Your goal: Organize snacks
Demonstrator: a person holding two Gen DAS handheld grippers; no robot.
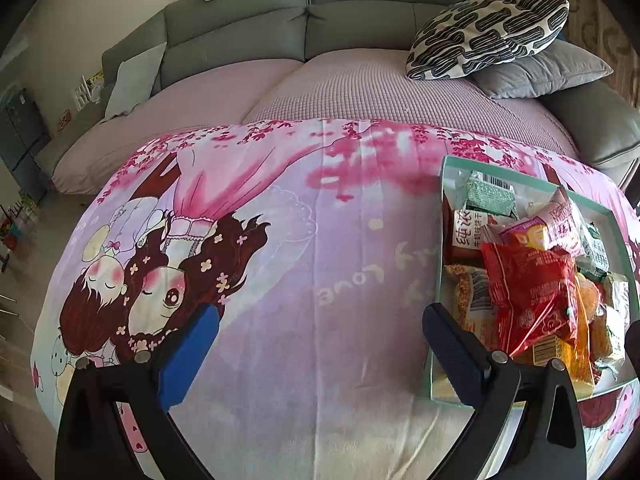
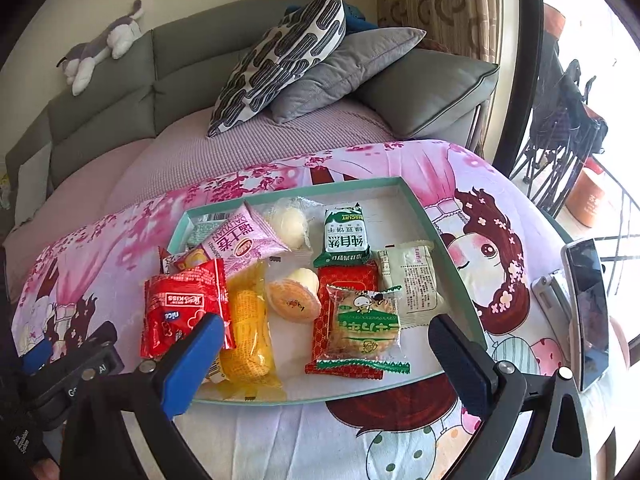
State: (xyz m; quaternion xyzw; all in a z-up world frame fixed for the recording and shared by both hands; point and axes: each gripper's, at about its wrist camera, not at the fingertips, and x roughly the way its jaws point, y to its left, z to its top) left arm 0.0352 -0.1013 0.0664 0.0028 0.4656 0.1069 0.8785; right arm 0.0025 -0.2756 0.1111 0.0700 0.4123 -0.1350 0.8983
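Underneath everything, the surface [image 1: 304, 240] wears a pink and lilac cartoon cloth printed with blossoms and two children. Behind it a grey sofa [image 1: 360, 20] with pinkish seat covers; a black-and-white patterned cushion [image 2: 284, 60] leans on a plain grey cushion [image 2: 344, 68] at the sofa's right end. Plush toy [image 2: 100, 48] lies along the sofa back. Patterned curtain [image 2: 440, 4] and a bright window or balcony door to the right; what looks like a folded chair frame [image 2: 560, 120] outside, too glary to be sure.

Snacks sit in a shallow teal-rimmed tray [image 2: 452, 248] on the right part of the cloth. Inside: red packet [image 2: 180, 304] overhanging the tray's left rim, pink packet [image 2: 244, 240], yellow packet [image 2: 248, 332], round cakes in clear wrap [image 2: 296, 296], green biscuit packet [image 2: 344, 236], white packet [image 2: 412, 280], green-trimmed cookie packet [image 2: 364, 324] lying on a red packet.

A phone [image 2: 588, 312] stands propped on a stand just right of the tray.

Left gripper [image 1: 320, 320]: fingers spread wide, empty, over bare cloth, right finger by the tray's near-left corner. Right gripper [image 2: 324, 340]: fingers spread, nothing pinched, hanging over the tray's near half; its blue left finger [image 2: 192, 360] screens part of the red and yellow packets.
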